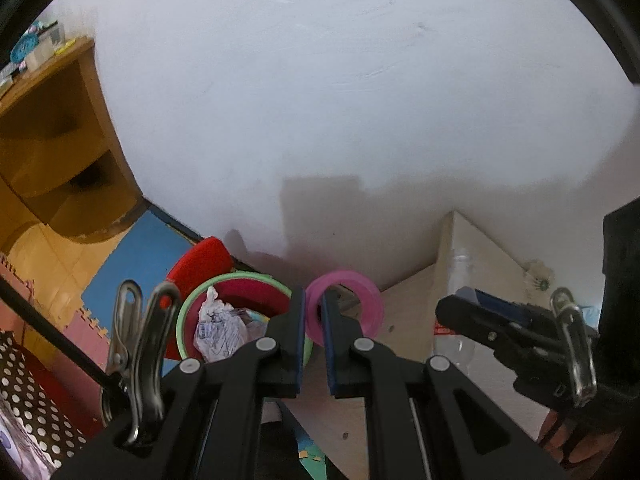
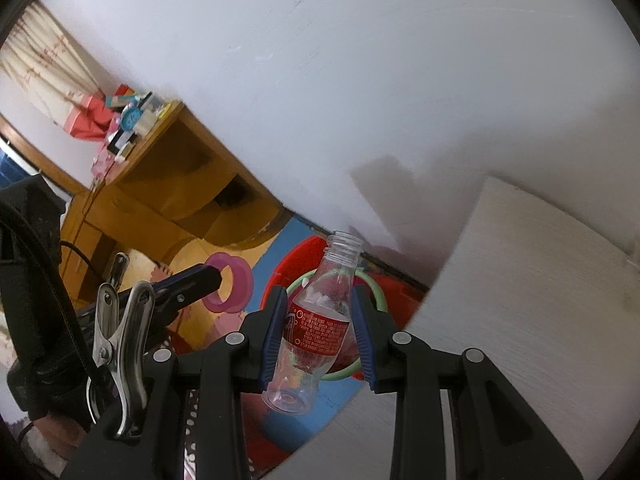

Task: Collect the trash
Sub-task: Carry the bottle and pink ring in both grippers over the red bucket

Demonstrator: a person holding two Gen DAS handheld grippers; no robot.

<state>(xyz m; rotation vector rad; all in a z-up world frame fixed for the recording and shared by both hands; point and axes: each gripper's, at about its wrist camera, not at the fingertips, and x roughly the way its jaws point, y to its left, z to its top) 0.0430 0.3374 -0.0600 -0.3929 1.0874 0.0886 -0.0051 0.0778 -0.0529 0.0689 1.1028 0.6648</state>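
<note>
My left gripper (image 1: 314, 312) is shut on the rim of a pink tape ring (image 1: 352, 300) and holds it in the air beside the bin; the ring also shows in the right wrist view (image 2: 236, 284). My right gripper (image 2: 318, 320) is shut on an empty clear plastic bottle (image 2: 316, 320) with a red label, uncapped and tilted, held above the bin. The red bin (image 1: 236, 300) has a green rim (image 2: 376, 288), stands on the floor below and holds crumpled paper (image 1: 218, 328). The bottle shows faintly in the left wrist view (image 1: 456, 320) in the right gripper (image 1: 468, 308).
A pale wooden tabletop (image 2: 520, 300) lies at the right, against a white wall (image 1: 320, 100). A wooden desk (image 2: 168, 184) with a blue clock and clutter stands at the left. Coloured foam mats (image 1: 132, 256) cover the floor. A polka-dot bag (image 1: 28, 384) sits at the lower left.
</note>
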